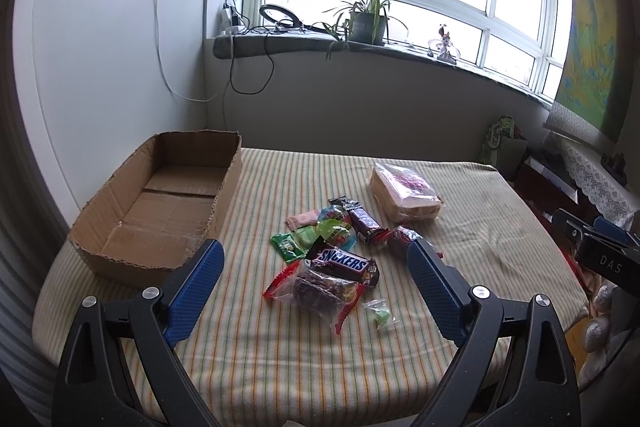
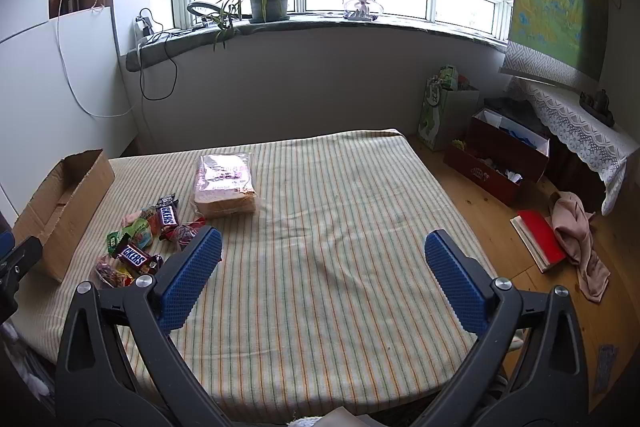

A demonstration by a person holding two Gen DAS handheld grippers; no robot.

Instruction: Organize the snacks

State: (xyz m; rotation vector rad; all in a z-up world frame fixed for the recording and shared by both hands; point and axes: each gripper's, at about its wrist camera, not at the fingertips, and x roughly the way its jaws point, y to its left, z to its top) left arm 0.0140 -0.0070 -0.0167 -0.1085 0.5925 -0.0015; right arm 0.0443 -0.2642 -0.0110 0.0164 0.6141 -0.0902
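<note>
Brown box point(image 1: 160, 203), striped cloth point(image 1: 460, 251) — green, orange

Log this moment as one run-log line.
left gripper: open, over snack pile | right gripper: open, empty | cardboard box: empty

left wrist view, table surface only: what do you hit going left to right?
cardboard box → green candy packet → Snickers bar → clear bag of bread. The smaller wrappers in the pile overlap, so they are left out.
</note>
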